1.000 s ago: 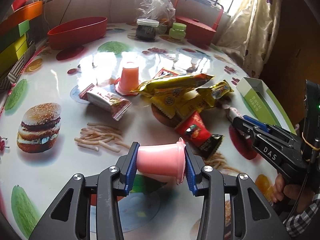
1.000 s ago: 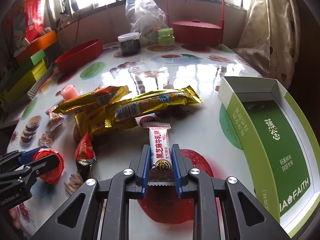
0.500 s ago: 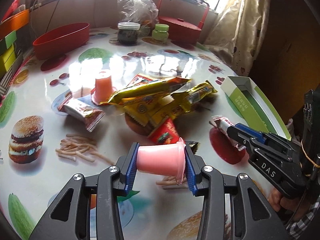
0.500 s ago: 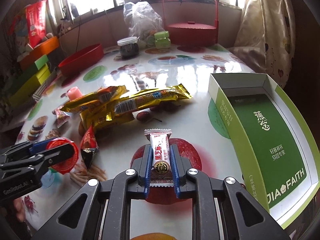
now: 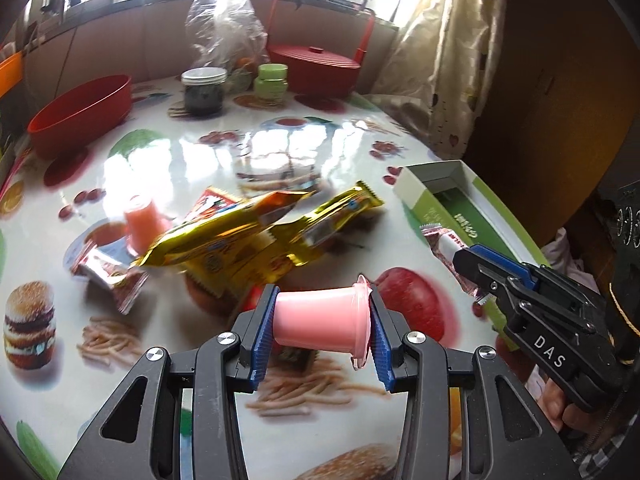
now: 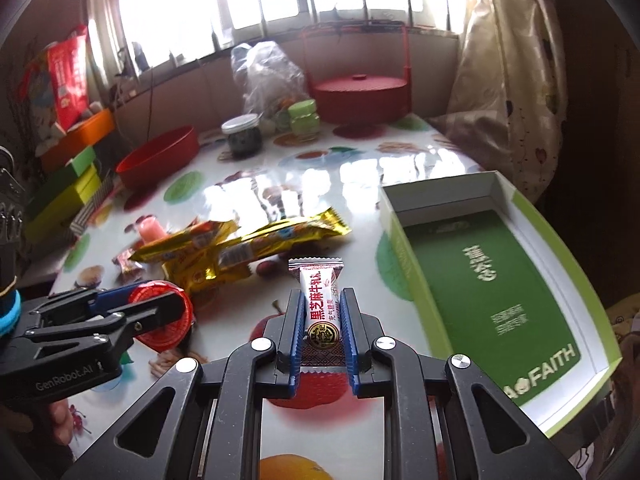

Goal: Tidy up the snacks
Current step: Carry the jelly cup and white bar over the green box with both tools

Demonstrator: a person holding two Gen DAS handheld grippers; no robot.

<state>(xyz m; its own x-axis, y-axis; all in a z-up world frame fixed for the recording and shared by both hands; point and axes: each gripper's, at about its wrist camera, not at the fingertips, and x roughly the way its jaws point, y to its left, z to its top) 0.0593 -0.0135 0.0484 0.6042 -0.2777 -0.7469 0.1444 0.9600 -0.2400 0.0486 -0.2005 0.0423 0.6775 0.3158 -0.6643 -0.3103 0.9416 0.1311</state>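
My left gripper (image 5: pixel 320 320) is shut on a pink jelly cup (image 5: pixel 320 322), held sideways above the table; it also shows in the right wrist view (image 6: pixel 164 316). My right gripper (image 6: pixel 320 320) is shut on a white and red candy bar (image 6: pixel 320 300), raised above the table left of the open green box (image 6: pixel 492 272). From the left wrist view the bar (image 5: pixel 444 244) hangs beside the box (image 5: pixel 460 204). A pile of yellow snack packets (image 5: pixel 256 236) lies mid-table, with another pink jelly cup (image 5: pixel 142 224) and a red wrapped snack (image 5: pixel 108 276) to its left.
A red bowl (image 5: pixel 80 112), a dark jar (image 5: pixel 202 92), a green jar (image 5: pixel 272 80), a plastic bag (image 5: pixel 228 36) and a red lidded basket (image 5: pixel 316 68) stand at the back. Coloured boxes (image 6: pixel 68 184) line the left edge. A curtain (image 5: pixel 436 56) hangs right.
Both grippers have risen and moved right toward the green box, each still holding its snack. The snack pile now lies further left and lower in both views.
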